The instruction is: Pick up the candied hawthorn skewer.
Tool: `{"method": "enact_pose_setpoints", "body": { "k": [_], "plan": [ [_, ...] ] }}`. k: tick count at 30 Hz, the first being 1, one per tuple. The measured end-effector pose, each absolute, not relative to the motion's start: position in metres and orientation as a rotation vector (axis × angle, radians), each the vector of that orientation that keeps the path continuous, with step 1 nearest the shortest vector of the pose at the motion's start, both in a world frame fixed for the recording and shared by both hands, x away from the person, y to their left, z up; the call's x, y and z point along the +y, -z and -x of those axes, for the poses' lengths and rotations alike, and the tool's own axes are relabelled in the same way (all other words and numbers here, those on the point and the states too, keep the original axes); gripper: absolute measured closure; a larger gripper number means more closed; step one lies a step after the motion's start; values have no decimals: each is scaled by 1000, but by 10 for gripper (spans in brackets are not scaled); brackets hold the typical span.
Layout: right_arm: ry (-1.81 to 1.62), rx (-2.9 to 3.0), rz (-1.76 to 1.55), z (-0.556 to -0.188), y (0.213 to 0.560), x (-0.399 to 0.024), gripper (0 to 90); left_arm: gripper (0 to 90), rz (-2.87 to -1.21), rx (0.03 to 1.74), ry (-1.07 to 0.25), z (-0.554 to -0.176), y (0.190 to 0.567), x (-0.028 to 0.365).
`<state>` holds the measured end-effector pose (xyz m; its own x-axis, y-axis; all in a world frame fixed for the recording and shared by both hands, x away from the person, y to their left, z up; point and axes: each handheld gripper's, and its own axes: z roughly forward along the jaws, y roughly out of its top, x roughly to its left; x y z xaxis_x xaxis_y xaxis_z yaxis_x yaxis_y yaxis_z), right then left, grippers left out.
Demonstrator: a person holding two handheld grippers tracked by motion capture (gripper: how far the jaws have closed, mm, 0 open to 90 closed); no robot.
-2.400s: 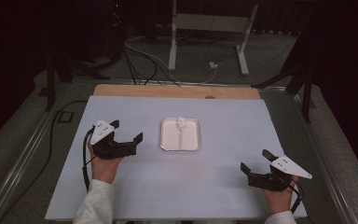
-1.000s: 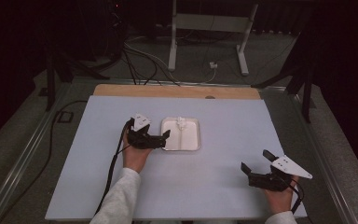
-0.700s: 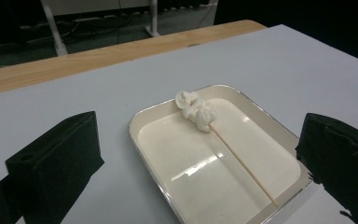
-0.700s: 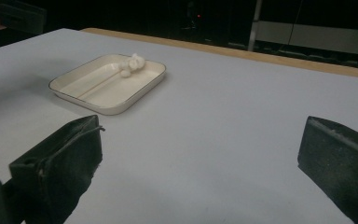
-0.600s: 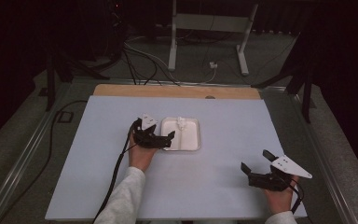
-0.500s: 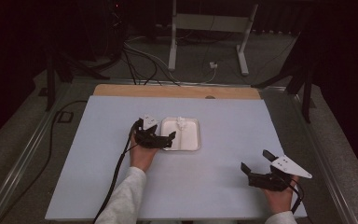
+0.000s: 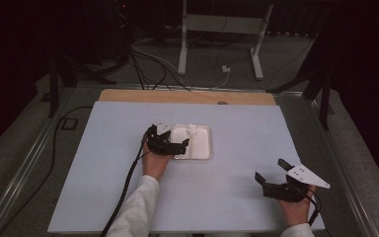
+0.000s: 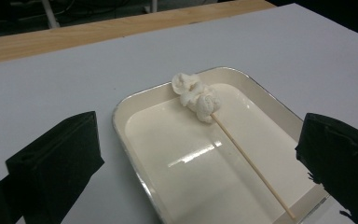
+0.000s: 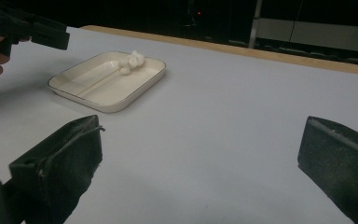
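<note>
A thin wooden stick (image 8: 251,164) is lying in a shallow cream tray (image 8: 135,158) with a silver rim. A lumpy white blob (image 8: 196,97), soft-looking like a marshmallow, is sitting on the far end of the stick, close to the tray's back rim. The stick is running slantwise across the tray floor, and its bare end is pointing at the near corner. The tray is sitting near the middle of a white table (image 7: 103,163).

The left gripper (image 7: 176,146) is hanging over the left edge of the tray. Its jaws are standing wide apart, one outside the left rim and one over the near right corner. They are holding nothing and touching neither the stick nor the blob.

The right gripper (image 7: 271,171) is resting near the front right of the table, well apart from the tray. Its jaws are spread wide too, with bare table between them.

No words or labels are showing on the tray or on the grippers.
</note>
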<state>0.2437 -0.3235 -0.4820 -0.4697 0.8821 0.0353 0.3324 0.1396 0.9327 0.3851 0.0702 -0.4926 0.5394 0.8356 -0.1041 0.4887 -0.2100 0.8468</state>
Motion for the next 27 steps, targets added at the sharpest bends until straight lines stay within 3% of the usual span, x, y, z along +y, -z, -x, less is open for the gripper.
{"method": "enact_pose_setpoints", "body": {
  "k": [13,27],
  "plan": [
    [-1323,1887,-1166,-244,483,-324,0,19,-1931,1105,-418,-391,504,48],
    [-1318,1895,-1164,-245,483,-324,0,103,-2045,1099,-374,-391,514,26]
  ]
}}
